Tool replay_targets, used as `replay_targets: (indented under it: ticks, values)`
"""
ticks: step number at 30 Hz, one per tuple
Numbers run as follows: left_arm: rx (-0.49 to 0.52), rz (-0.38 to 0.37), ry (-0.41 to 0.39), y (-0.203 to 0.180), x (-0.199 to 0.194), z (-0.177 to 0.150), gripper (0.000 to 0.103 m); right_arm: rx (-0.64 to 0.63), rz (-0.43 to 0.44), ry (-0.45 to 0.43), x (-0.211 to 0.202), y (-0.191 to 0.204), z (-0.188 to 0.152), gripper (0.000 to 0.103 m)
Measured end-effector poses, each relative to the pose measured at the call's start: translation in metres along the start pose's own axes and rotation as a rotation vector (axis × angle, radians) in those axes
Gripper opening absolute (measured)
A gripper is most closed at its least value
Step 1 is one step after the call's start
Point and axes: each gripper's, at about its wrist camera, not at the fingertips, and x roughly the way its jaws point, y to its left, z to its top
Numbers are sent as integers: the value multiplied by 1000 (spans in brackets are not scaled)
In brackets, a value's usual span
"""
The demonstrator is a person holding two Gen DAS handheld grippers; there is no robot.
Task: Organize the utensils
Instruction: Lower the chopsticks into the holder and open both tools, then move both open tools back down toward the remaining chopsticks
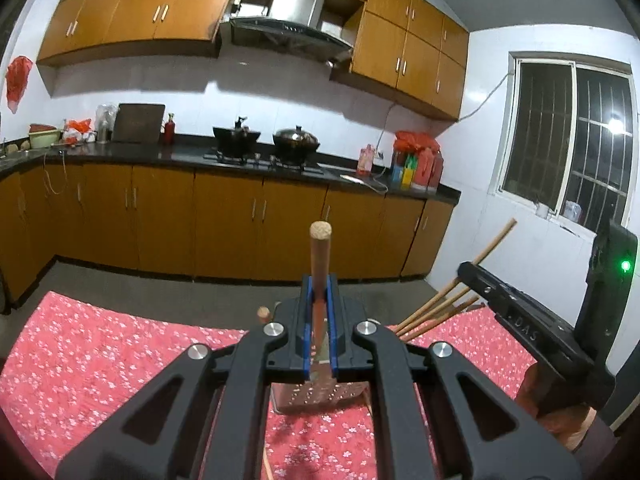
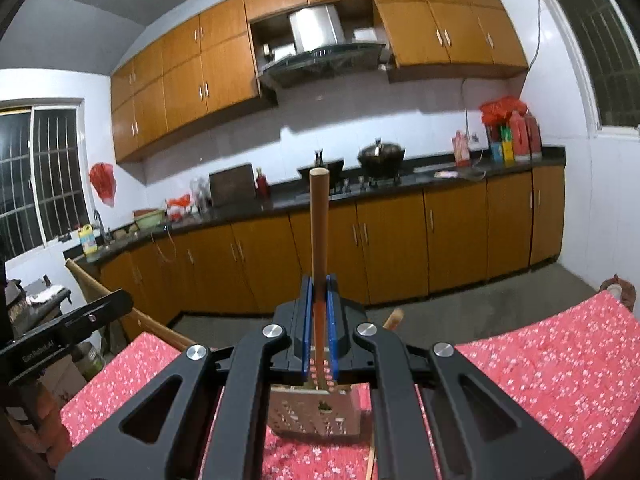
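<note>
In the left wrist view my left gripper (image 1: 319, 286) is shut on a round wooden stick (image 1: 319, 254) that stands upright between the blue pads (image 1: 306, 320). Just under it a perforated metal utensil holder (image 1: 320, 398) sits on the red floral tablecloth (image 1: 100, 360). Several wooden chopsticks (image 1: 440, 306) lean out to the right. In the right wrist view my right gripper (image 2: 319, 286) is shut on a longer wooden stick (image 2: 319, 232), above the same perforated holder (image 2: 316, 414). More wooden sticks (image 2: 152, 326) lean to the left there.
The other tool's black housing (image 1: 528, 328) and a hand (image 1: 560, 412) are close on the right. Beyond the table's far edge are bare floor (image 1: 200, 292), wooden base cabinets (image 1: 224, 224), and a dark counter with two woks (image 1: 296, 142). A barred window (image 1: 568, 140) is on the right wall.
</note>
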Motion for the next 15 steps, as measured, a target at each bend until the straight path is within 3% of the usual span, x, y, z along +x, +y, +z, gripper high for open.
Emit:
replay_targets:
  ticks: [3, 6, 15]
  values:
    - [-20, 4, 36, 4, 13, -6, 9, 26, 9, 30, -1, -2, -3, 11]
    - [-35, -1, 31, 7, 11, -9, 16, 23, -7, -9, -12, -1, -2, 46]
    - [-55, 9, -19, 14, -15, -9, 23, 13, -11, -70, -41, -2, 8, 48]
